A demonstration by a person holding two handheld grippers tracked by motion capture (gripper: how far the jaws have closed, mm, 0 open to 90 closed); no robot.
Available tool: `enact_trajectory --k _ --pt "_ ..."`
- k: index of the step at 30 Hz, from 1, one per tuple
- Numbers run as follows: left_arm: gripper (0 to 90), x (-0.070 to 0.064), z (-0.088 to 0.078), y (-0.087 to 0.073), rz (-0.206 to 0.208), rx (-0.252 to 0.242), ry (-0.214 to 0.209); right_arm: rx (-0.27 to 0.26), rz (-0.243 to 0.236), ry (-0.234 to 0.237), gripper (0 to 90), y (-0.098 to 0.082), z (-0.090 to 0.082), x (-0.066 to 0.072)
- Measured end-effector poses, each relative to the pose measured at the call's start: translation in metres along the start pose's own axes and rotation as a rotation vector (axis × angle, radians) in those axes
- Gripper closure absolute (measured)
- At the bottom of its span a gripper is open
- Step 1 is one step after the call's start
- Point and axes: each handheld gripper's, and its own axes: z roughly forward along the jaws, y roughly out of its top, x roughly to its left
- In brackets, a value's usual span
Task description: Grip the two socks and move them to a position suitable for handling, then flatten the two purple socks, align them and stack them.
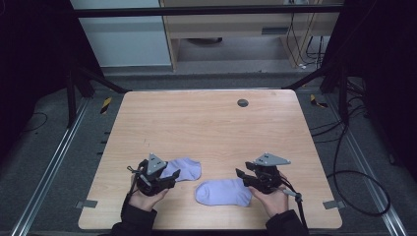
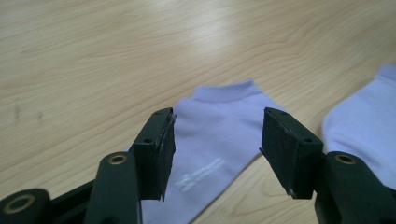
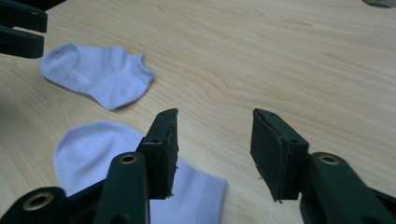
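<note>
Two lavender ankle socks lie flat and apart on the wooden table (image 1: pixel 206 123). The left sock (image 1: pixel 186 168) is just beyond my left gripper (image 1: pixel 171 180), whose jaws stand open above it; in the left gripper view the same sock (image 2: pixel 210 140) lies beneath the open gripper (image 2: pixel 218 116), untouched. The second sock (image 1: pixel 223 191) rests near the front edge, beside my right gripper (image 1: pixel 242 176). In the right gripper view the right gripper (image 3: pixel 215 114) is open over bare wood, with this sock (image 3: pixel 88 149) under its left jaw and the other sock (image 3: pixel 98 72) farther off.
A round grey cap (image 1: pixel 242 103) sits in the table's far side. The other sock's edge (image 2: pixel 364 121) lies at the right in the left gripper view. A black cable (image 1: pixel 359 191) loops on the floor to the right. Dark frame legs flank the table's far corners.
</note>
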Motion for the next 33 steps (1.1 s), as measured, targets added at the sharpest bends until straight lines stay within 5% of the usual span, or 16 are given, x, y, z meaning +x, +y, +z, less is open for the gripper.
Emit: enact_trajectory --k 11,20,33 --pt "42.0 0.045 -0.013 -0.021 -0.069 0.008 0.083 -0.008 -0.003 0.031 41.5 0.026 0.041 0.035" --pt "45.4 0.067 -0.012 -0.032 -0.109 0.027 0.123 0.036 -0.008 0.044 44.3 0.035 0.08 0.053" --pt "53.0 0.07 -0.001 -0.038 -0.097 0.074 0.12 0.085 -0.016 0.043 52.8 0.037 0.118 0.066"
